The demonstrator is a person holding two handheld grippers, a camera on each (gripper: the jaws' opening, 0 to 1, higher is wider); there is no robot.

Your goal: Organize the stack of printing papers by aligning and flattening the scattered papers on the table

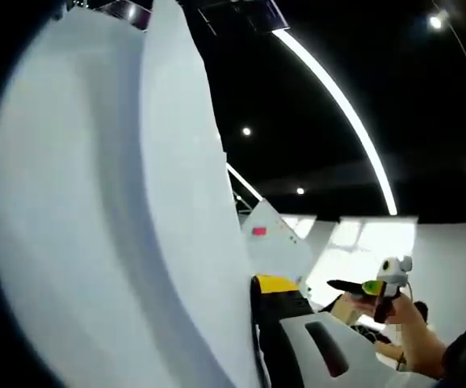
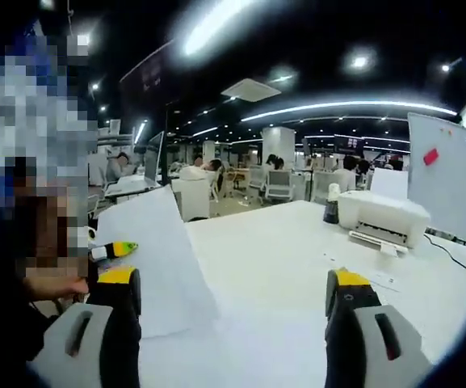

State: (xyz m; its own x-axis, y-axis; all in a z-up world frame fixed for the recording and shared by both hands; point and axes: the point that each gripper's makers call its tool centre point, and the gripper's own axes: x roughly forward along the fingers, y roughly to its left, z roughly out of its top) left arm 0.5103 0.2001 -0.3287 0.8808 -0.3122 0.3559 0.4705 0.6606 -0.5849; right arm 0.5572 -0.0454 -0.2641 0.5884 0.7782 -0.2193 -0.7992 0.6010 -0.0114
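Observation:
A stack of white printing papers (image 1: 111,210) stands on edge right in front of the left gripper view. My left gripper (image 1: 249,284) is shut on it: the yellow-tipped right jaw presses against the sheet's edge, and the paper hides the other jaw. In the right gripper view the same papers (image 2: 148,259) stand upright on the white table (image 2: 281,259), with the left gripper's yellow-green tip (image 2: 115,249) and a person's hand (image 2: 55,284) at their left edge. My right gripper (image 2: 233,283) is open, jaws wide apart, with nothing between them. It also appears as the right gripper (image 1: 367,287), held in a hand.
A white printer (image 2: 382,214) and a dark bottle (image 2: 330,212) stand at the far right of the table. A whiteboard (image 2: 451,174) with a red magnet rises behind them. Office desks, chairs and seated people fill the background.

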